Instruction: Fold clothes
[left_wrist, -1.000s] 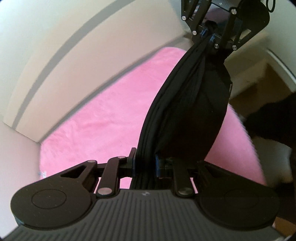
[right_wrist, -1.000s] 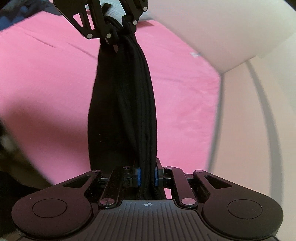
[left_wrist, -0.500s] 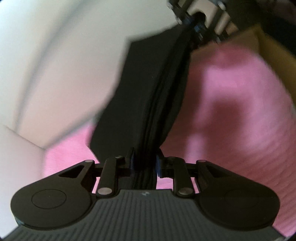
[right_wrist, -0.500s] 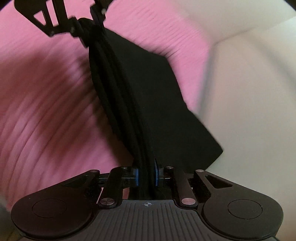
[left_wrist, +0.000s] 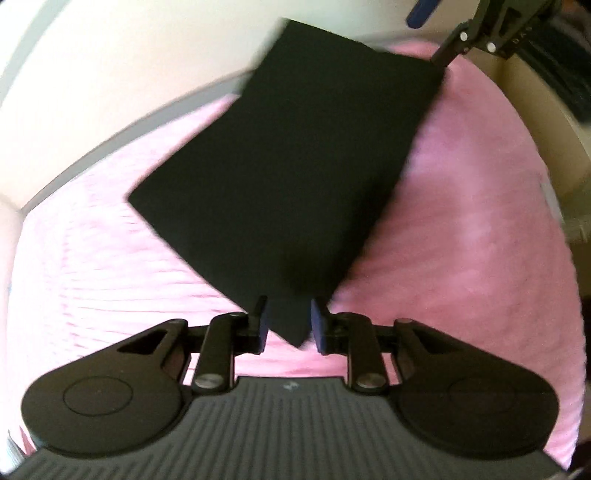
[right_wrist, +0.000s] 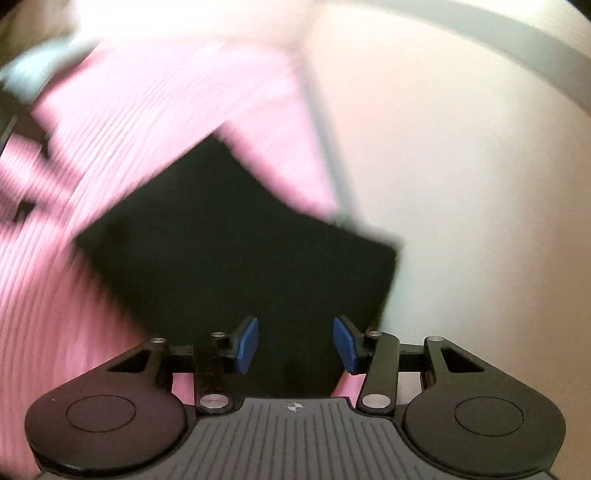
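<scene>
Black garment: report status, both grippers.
Left gripper and right gripper open, jaws just widening, pads clear. Folded black garment flat on pink blanket. Nothing in the way.

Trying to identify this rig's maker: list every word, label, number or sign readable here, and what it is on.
"D A S": faint, blurred letters, uncertain, on the black linkage arm of the right gripper.
Crosshair-in-circle sign, no letters: on the right gripper's grey ribbed body.
Small pale logo mark, too blurred to read: on the left gripper's grey ribbed body.
Black folded garment and pink fleece blanket: no text.
</scene>
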